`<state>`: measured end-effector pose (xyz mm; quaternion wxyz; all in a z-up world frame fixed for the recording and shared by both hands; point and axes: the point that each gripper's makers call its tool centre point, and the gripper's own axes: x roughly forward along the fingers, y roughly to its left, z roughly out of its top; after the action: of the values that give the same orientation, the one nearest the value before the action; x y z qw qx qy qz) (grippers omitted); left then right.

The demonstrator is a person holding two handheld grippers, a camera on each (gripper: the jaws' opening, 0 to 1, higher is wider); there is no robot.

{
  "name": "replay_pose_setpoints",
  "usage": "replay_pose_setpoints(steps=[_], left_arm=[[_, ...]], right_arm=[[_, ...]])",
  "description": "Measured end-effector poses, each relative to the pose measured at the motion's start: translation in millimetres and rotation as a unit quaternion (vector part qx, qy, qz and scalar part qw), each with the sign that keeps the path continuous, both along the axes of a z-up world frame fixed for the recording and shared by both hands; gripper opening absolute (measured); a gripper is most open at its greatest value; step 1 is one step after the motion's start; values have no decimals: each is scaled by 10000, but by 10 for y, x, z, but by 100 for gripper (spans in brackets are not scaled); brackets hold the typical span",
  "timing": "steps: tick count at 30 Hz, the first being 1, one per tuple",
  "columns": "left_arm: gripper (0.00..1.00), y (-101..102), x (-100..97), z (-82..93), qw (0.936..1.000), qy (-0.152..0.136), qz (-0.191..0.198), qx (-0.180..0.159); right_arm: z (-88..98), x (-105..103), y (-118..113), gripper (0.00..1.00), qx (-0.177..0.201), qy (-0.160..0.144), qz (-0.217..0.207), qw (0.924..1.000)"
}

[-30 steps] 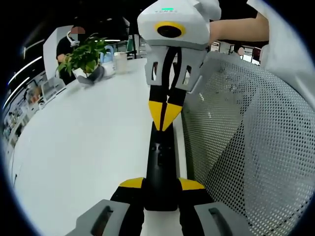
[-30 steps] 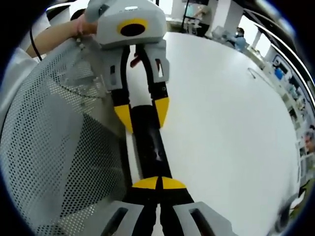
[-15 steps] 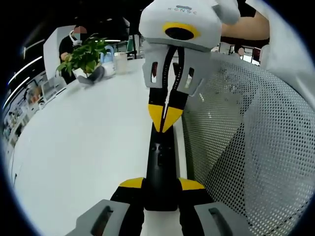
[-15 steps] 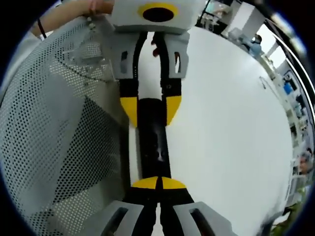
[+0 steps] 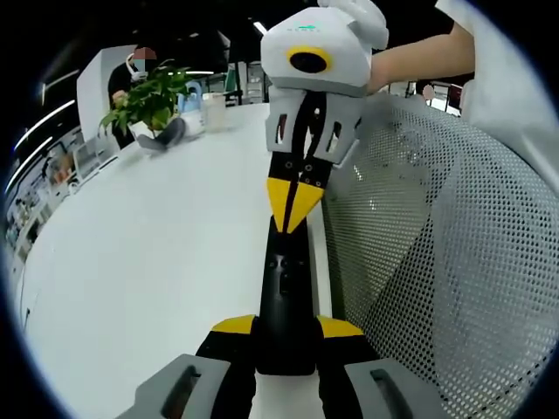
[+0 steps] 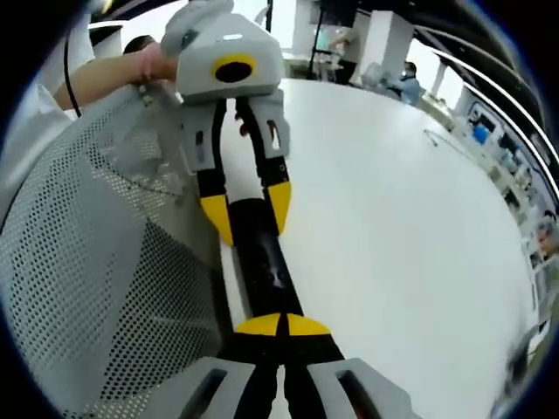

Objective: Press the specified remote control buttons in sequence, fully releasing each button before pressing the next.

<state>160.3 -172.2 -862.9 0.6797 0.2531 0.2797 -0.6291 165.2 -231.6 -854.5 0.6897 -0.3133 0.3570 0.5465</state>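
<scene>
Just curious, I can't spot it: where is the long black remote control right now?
The slim black remote control is clamped in the left hand-held gripper, above the white table's edge, beside the white mesh chair.

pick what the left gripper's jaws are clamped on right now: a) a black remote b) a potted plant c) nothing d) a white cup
a: in the left gripper view, the left gripper has its yellow-tipped jaws shut on the near end of the black remote, while the right gripper meets its far end with jaws shut.
</scene>
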Motion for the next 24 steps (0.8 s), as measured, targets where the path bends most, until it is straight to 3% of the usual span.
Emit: replay_pose_setpoints(steps=[9, 15, 20, 24], left_arm=[[25, 4, -5, 4, 10000, -6, 3, 14], [25, 8, -4, 6, 10000, -9, 3, 20], [25, 8, -6, 6, 10000, -13, 3, 31], [25, 5, -5, 4, 10000, -12, 3, 36]], right_arm=[[105, 29, 168, 0, 40, 54, 173, 9998], [5, -28, 116, 0, -369, 119, 494, 9980], [-9, -25, 100, 0, -366, 160, 458, 9982], [-20, -34, 104, 0, -626, 41, 868, 9943]])
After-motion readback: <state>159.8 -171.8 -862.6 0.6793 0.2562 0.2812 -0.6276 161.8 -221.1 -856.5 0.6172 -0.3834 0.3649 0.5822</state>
